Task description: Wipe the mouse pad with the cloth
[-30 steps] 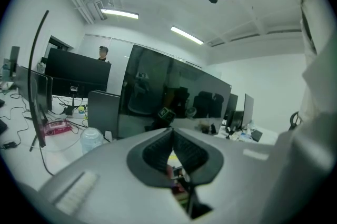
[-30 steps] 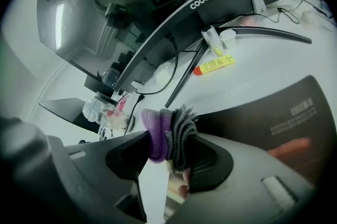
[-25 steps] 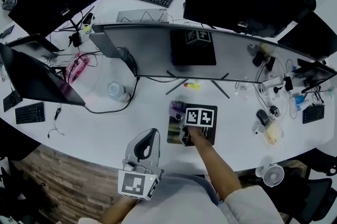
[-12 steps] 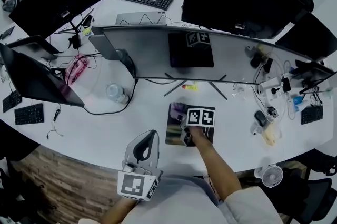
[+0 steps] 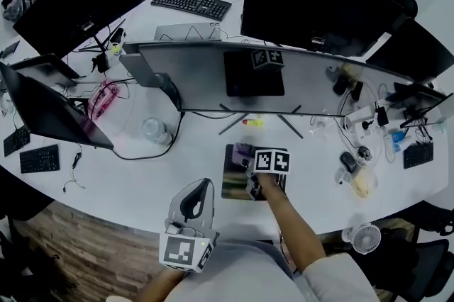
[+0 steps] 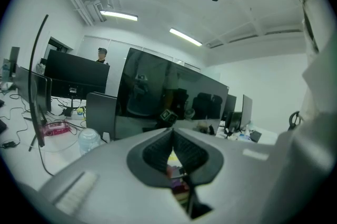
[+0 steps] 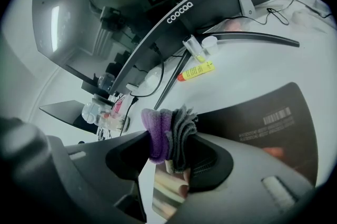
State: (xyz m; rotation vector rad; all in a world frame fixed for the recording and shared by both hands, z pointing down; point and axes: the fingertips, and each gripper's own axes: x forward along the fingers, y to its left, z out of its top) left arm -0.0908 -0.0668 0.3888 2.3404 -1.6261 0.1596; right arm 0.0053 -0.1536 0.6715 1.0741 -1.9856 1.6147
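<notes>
Well, the one brand I can read is "coocaa", in white on the lower bezel of the curved monitor [image 7: 179,7], seen from my right gripper view. Beneath it the pad [image 7: 263,112] carries a white barcode with lines of small print under it, too fine to read. A yellow tube [image 7: 196,71] with an orange cap lies on the desk [image 5: 142,173] by the monitor's stand legs; its label shows dark lettering I cannot make out. Each of my grippers carries a cube with black-and-white square markers.

My right gripper [image 7: 171,139] has its jaws clamped on the cloth [image 7: 166,131], a folded wad, purple on one side and grey on the other, sticking out past the tips. From the head view the cloth [image 5: 243,150] sits over the far left corner of the pad [image 5: 234,183], which lies flat on the white desk just in front of the monitor's stand; whether the cloth presses on the surface I cannot tell.

My left gripper [image 6: 172,157] has its jaws drawn together at the tips with nothing between them. It hangs over the desk's near edge, left of the pad, touching nothing
</notes>
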